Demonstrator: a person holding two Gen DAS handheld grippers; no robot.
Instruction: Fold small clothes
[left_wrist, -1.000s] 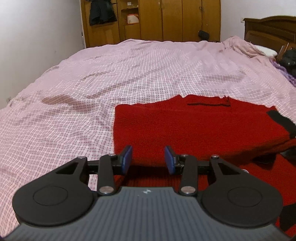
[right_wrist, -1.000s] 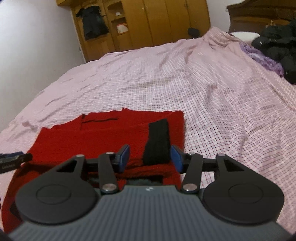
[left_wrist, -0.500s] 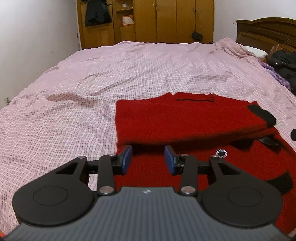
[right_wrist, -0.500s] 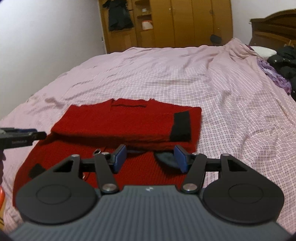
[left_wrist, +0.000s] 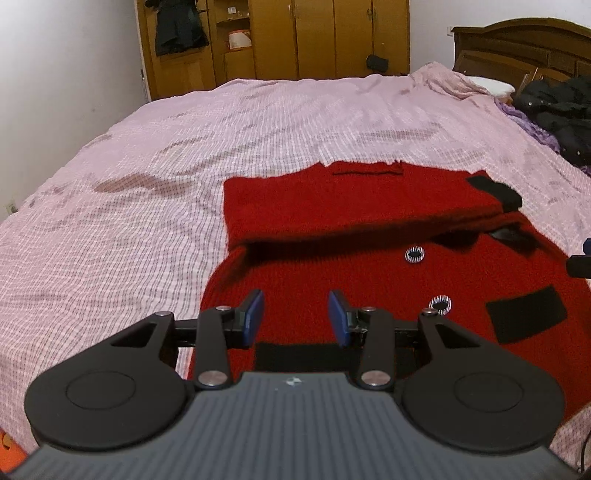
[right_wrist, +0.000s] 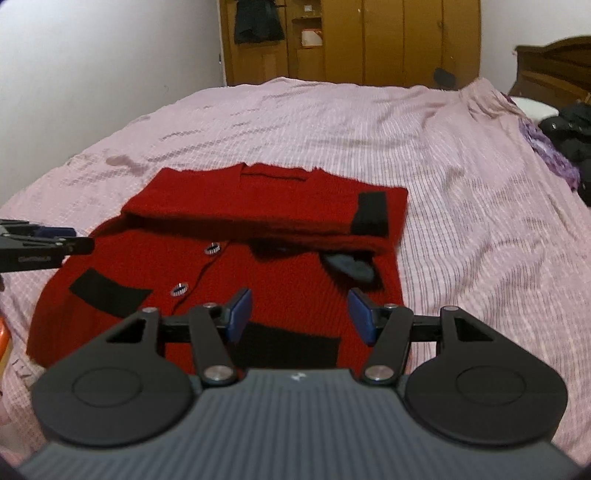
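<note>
A red knit cardigan (left_wrist: 369, 280) (right_wrist: 288, 280) with black trim lies flat on the pink checked bedsheet (left_wrist: 147, 221). Its sleeves are folded across the chest, with a black cuff (left_wrist: 495, 190) (right_wrist: 371, 214) at the right end. Below the fold, buttons (left_wrist: 415, 254) and black pocket patches (left_wrist: 526, 319) show. My left gripper (left_wrist: 295, 314) hovers open over the cardigan's lower left part, nothing between its pads. My right gripper (right_wrist: 300, 314) hovers open over the lower right part, also empty. The left gripper (right_wrist: 44, 247) shows at the right wrist view's left edge.
A wooden wardrobe (left_wrist: 280, 37) stands beyond the bed, a dark headboard (left_wrist: 517, 48) at the right. Dark clothes (left_wrist: 561, 107) and a purple cloth (right_wrist: 546, 151) are heaped at the bed's right side. A white wall (left_wrist: 55, 92) runs along the left.
Both grippers have drawn back from the folded sleeves toward the cardigan's near hem, so the buttons and pocket patches have come into view. Both stay open and empty.
</note>
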